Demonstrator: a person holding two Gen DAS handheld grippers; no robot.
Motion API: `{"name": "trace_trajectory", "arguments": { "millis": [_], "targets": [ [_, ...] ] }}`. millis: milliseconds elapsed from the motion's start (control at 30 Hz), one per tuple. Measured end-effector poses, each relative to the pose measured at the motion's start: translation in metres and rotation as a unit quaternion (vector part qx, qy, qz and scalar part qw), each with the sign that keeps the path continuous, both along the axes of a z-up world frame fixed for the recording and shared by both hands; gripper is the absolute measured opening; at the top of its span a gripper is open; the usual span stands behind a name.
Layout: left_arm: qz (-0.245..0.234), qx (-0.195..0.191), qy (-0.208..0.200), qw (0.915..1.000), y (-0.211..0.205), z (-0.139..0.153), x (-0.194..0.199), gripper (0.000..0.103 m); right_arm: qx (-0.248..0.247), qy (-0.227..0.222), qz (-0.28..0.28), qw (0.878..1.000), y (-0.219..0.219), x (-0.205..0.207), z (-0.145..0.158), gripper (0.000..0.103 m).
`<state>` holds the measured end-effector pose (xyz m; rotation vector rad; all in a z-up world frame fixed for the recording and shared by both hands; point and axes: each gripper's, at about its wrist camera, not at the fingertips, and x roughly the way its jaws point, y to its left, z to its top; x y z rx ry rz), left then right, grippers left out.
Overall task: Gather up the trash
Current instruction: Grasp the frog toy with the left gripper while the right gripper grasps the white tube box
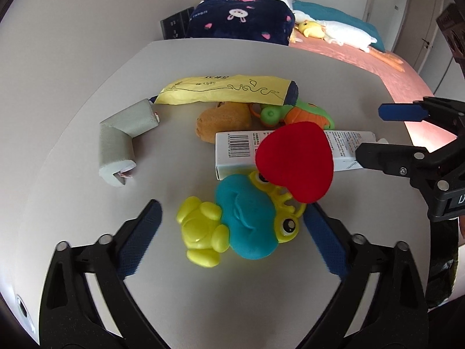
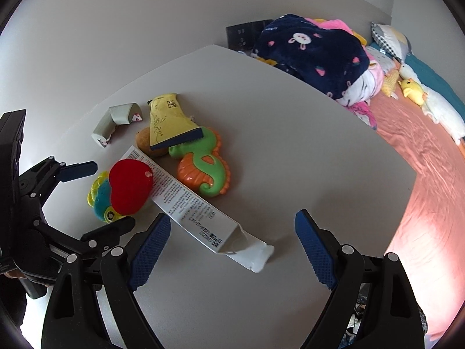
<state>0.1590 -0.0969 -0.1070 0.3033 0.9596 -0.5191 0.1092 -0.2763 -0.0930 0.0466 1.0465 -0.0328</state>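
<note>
A pile lies on the white table [image 1: 87, 133]. A long white carton [image 2: 189, 200] with a barcode and a torn open end lies flat; it also shows in the left wrist view [image 1: 235, 151]. A yellow wrapper [image 1: 226, 90] lies behind it, and a bent grey foam piece [image 1: 122, 139] lies to the left. My left gripper [image 1: 232, 238] is open, its fingers either side of a teal and yellow toy [image 1: 241, 226]. My right gripper [image 2: 232, 250] is open around the carton's torn end and holds nothing.
A red heart-shaped plush [image 1: 296, 160] rests on the carton and toy. A brown stuffed piece [image 1: 223, 122] and a green and orange seahorse toy [image 2: 203, 165] lie in the pile. A bed [image 2: 430, 157] with a dark blanket [image 2: 314, 55] and stuffed animals borders the table's far side.
</note>
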Motion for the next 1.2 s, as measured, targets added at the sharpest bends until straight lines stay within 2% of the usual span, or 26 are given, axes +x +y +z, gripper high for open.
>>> {"name": "trace_trajectory", "arguments": {
  "millis": [200, 433, 500, 567, 700, 867, 1033, 1200],
  "targets": [
    [-0.001, 0.007, -0.017, 0.9998, 0.006, 0.002, -0.007, 0.079, 0.001, 0.004, 0.02, 1.0, 0.009, 0.008, -0.005, 0.088],
    [0.045, -0.008, -0.022, 0.9987, 0.035, 0.017, -0.02, 0.079, -0.002, 0.016, 0.058, 0.998, 0.028, 0.013, -0.015, 0.087],
    [0.059, -0.013, -0.02, 0.998, 0.044, 0.021, -0.024, 0.079, -0.001, 0.02, 0.067, 0.998, 0.033, 0.015, -0.018, 0.083],
    [0.07, -0.014, -0.022, 0.9972, 0.051, 0.024, -0.027, 0.079, -0.003, 0.026, 0.074, 0.997, 0.038, 0.017, -0.021, 0.072],
    [0.085, -0.02, -0.023, 0.996, 0.059, 0.03, -0.033, 0.079, -0.016, 0.027, 0.083, 0.996, 0.048, 0.019, -0.023, 0.062],
    [0.101, -0.027, -0.023, 0.9943, 0.062, 0.035, -0.036, 0.079, -0.01, 0.027, 0.087, 0.996, 0.053, 0.015, -0.02, 0.034],
    [0.118, -0.046, -0.031, 0.9914, 0.064, 0.045, -0.044, 0.079, 0.009, 0.009, 0.075, 0.997, 0.047, 0.004, -0.009, 0.03],
    [0.114, -0.052, -0.041, 0.9913, 0.058, 0.057, -0.053, 0.079, 0.025, -0.015, 0.07, 0.997, 0.041, -0.016, 0.011, 0.028]
  ]
}}
